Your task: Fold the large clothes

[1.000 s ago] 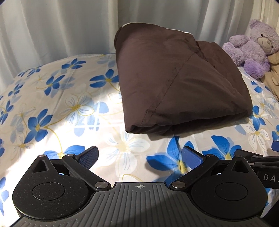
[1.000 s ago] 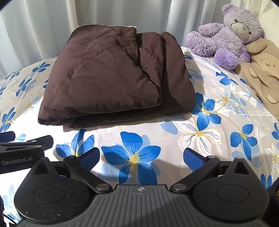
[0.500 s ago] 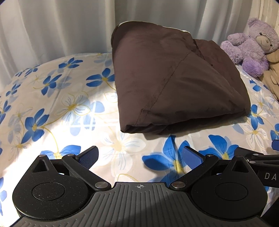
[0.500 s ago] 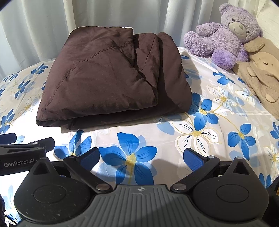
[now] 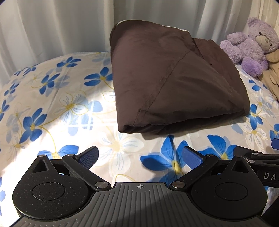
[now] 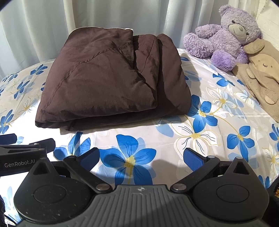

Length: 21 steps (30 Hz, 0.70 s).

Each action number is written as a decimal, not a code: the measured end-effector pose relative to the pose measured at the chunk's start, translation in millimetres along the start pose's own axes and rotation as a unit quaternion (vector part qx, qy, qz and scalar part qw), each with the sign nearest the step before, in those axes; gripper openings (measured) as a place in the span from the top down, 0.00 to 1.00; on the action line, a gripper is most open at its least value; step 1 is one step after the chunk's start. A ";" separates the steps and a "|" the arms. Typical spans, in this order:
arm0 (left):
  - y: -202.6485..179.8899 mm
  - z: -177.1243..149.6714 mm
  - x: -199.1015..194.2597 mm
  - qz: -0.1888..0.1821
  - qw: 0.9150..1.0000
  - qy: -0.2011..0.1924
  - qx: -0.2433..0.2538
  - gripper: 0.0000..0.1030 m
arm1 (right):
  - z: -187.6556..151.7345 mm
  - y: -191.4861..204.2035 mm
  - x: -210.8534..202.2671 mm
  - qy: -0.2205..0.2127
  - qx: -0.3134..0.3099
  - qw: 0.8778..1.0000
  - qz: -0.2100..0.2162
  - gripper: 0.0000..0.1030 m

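Observation:
A dark brown padded garment lies folded into a thick bundle on the flowered bedsheet. My left gripper hovers open over the sheet, a short way in front of the bundle's near edge, with nothing between its blue pads. My right gripper is likewise open and empty, just in front of the bundle's near right part. Each gripper shows at the edge of the other's view: the right one and the left one.
A purple teddy bear and a tan plush toy lie at the bed's right side. Pale curtains hang behind the bed. Open sheet stretches to the left of the bundle.
Both grippers have drawn back slightly from the bundle and stay open. The bundle itself has not moved.

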State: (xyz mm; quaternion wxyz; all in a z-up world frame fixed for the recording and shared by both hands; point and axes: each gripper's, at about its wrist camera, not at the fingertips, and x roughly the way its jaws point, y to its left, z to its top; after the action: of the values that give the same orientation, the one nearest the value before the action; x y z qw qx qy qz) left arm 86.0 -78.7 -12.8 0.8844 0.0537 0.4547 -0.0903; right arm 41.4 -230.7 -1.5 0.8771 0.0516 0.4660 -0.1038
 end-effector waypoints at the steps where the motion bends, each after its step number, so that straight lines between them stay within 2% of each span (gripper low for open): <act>1: -0.4 0.0 0.3 0.000 1.000 0.001 0.000 0.00 | -0.1 0.5 -0.1 0.000 0.000 1.000 -0.001 0.01; 21: -3.9 0.3 2.2 -0.001 1.000 0.006 0.002 0.00 | 2.7 -3.9 -1.8 -0.004 -0.002 1.000 -0.002 0.01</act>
State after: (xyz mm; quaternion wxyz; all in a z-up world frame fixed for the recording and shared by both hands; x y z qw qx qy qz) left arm 86.7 -82.8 -14.5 0.8816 0.0553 0.4596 -0.0920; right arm 41.7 -234.8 1.5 0.8790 0.0484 0.4625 -0.1052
